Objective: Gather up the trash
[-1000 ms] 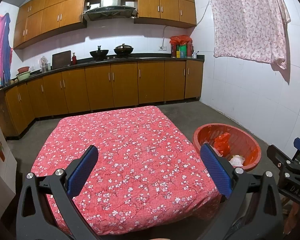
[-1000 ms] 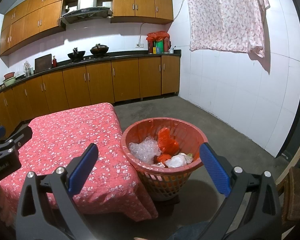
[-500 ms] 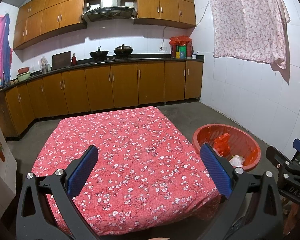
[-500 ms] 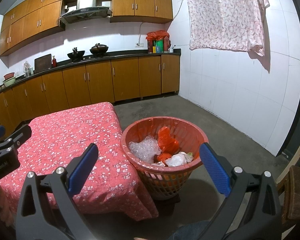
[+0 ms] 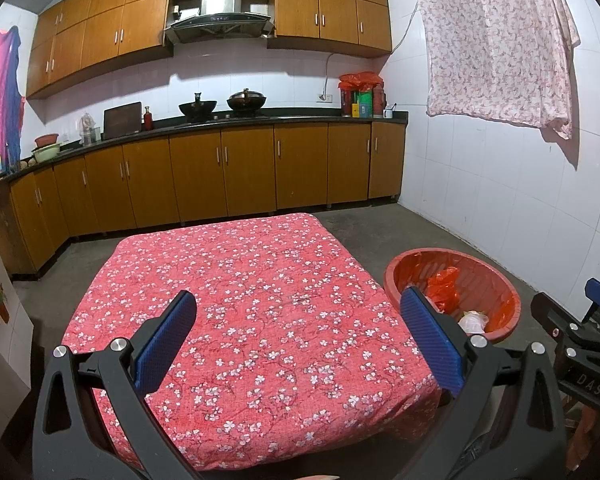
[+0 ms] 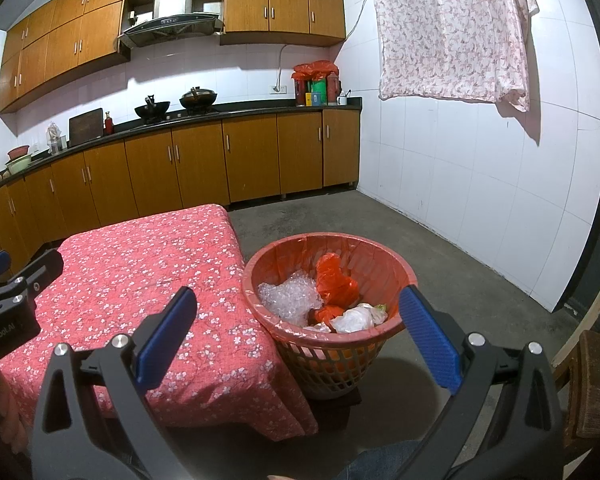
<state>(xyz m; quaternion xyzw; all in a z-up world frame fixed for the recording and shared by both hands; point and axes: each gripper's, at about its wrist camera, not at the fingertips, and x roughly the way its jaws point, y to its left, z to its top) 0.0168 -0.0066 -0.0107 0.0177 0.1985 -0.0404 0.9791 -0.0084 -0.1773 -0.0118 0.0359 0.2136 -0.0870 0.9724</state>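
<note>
1. We hold our left gripper (image 5: pixel 298 342) above the near edge of the table, its jaws spread wide with nothing between the blue ribbed pads (image 5: pixel 166 342).
2. Our right gripper (image 6: pixel 296 338) hangs to the right of it, over the gap between table and basket, jaws equally wide and empty.
3. The trash sits inside the red basket (image 6: pixel 384 248) on the concrete floor, just beside the table's right edge: crumpled clear bubble wrap (image 6: pixel 290 300) on the left, a knotted orange plastic bag (image 6: pixel 336 282) in the middle, and pale wadded film (image 6: pixel 356 318) nearer us.
4. The basket is round, with a solid rim and an open lattice wall lower down; a thin red liner follows its inside. We judge that it stands close to the table so that scraps can be dropped straight in.
5. The flowered red tablecloth (image 5: pixel 236 300) is soft and quilted-looking, draping over the corners. We see nothing lying on it, so we judge the collecting is done or nearly so.
6. Both grippers held high and open suit a pause, or a search for more trash.
</note>
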